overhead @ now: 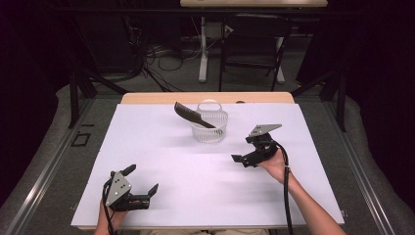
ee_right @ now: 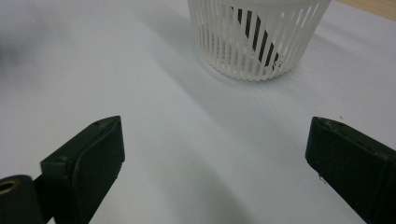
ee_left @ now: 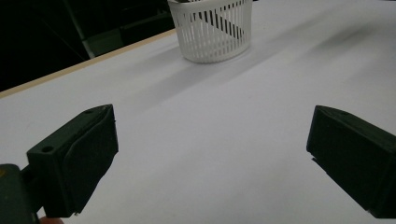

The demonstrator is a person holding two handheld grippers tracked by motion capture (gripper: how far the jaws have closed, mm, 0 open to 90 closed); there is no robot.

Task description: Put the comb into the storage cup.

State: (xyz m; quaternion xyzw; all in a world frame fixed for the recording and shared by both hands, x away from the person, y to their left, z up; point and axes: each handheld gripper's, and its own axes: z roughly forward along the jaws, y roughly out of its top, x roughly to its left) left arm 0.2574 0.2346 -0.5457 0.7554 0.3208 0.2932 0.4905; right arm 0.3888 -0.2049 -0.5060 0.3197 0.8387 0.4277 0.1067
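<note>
Holding my left gripper (overhead: pixel 143 182) wide open and empty near me, I saw the white slotted plastic basket (overhead: pixel 209 128) far ahead. A black comb (overhead: pixel 193 115) leaned inside, long end sticking up-left. My right gripper (overhead: pixel 244 152), open and empty too, was nearer to it.

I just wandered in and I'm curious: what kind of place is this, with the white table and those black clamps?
Probably a lab or recording studio, not a home. Black curtains close in the white table, cables lie loose on the floor behind it, and a person holds a camera-fitted gripper in each hand near a white basket.
</note>
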